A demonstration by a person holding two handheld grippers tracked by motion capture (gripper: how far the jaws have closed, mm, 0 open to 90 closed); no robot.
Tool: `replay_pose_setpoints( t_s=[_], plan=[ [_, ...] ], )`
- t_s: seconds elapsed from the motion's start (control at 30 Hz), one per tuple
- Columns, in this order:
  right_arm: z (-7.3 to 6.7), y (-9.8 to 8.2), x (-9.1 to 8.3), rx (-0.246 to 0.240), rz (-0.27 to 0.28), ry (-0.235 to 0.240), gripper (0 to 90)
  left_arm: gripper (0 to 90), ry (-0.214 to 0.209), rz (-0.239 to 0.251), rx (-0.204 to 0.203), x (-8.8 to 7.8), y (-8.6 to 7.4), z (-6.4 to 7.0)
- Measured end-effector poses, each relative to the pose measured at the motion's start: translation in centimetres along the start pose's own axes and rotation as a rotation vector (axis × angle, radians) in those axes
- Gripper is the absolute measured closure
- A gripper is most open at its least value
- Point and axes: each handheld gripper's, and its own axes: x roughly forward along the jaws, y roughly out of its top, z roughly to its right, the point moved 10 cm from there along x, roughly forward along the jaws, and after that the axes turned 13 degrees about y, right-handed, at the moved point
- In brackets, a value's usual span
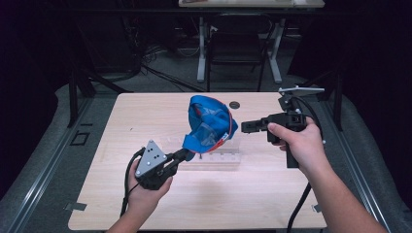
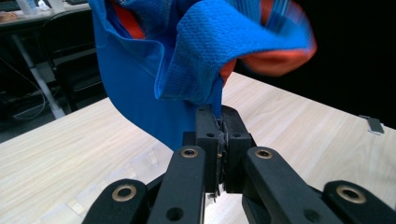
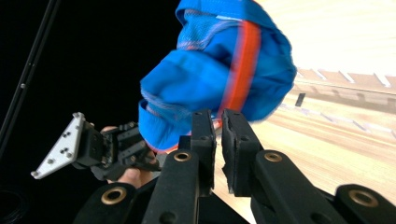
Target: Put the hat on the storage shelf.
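Dark room, pale wooden table [image 1: 272, 194]. My left gripper [image 1: 187, 154] pinches the blue garment [image 1: 210, 124] by its edge, lifted above mid-table; my right gripper [image 1: 244, 127], jaws nearly closed and empty, waits just right of it.

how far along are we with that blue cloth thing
Done: the left hand-held gripper is shut on the blue cloth and holds it above the table. In hand: the right hand-held gripper is close beside the cloth, jaws slightly apart, gripping nothing. Left: a second grip, then whatever folding or placing follows.
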Motion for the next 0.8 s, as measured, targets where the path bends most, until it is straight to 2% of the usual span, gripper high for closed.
replay_pose_setpoints(
  t_s=[0.43,0.6,0.8],
  plan=[
    [0.9,-0.7,-0.3,-0.008,0.004,-0.009,83.4,88.7,0.037,0.020,-0.050,1.7,0.7,-2.1],
    [1.2,-1.0,-0.3,-0.020,0.008,-0.017,83.2,88.7,0.042,0.032,-0.062,2.5,0.7,-2.2],
    [1.3,-1.3,-0.2,-0.024,0.003,-0.014,83.1,88.7,0.046,0.033,-0.070,3.9,-0.1,-2.1]
  ],
)
